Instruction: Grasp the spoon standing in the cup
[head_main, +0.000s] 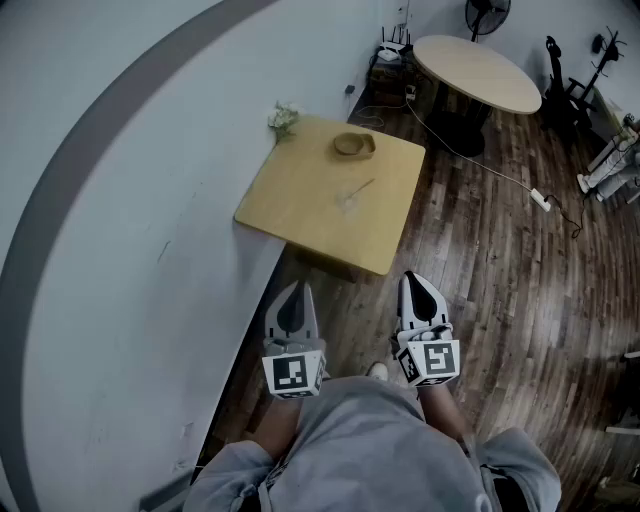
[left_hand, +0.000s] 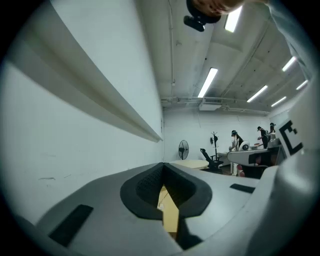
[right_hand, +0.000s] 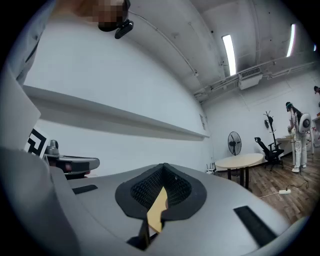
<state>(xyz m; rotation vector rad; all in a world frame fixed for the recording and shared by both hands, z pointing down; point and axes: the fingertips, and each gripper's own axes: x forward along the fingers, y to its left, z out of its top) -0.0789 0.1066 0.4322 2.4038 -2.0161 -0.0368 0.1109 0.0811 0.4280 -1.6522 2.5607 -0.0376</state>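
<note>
A square wooden table (head_main: 310, 200) stands ahead against the wall. A low brown cup (head_main: 354, 144) sits near its far edge. A thin spoon-like stick (head_main: 360, 188) shows on the tabletop nearer me; I cannot tell its shape. My left gripper (head_main: 296, 287) and right gripper (head_main: 414, 277) hang side by side over the floor, short of the table's near edge, both shut and empty. In the left gripper view the left gripper (left_hand: 164, 199) shows only a sliver of tabletop through the closed jaws. The right gripper (right_hand: 156, 202) looks the same in its own view.
A white wall (head_main: 120, 230) runs along the left. A crumpled white thing (head_main: 284, 118) lies at the table's far left corner. Beyond stand a round table (head_main: 478, 72), a fan (head_main: 487, 12) and a power strip with cable (head_main: 540, 199) on the wooden floor.
</note>
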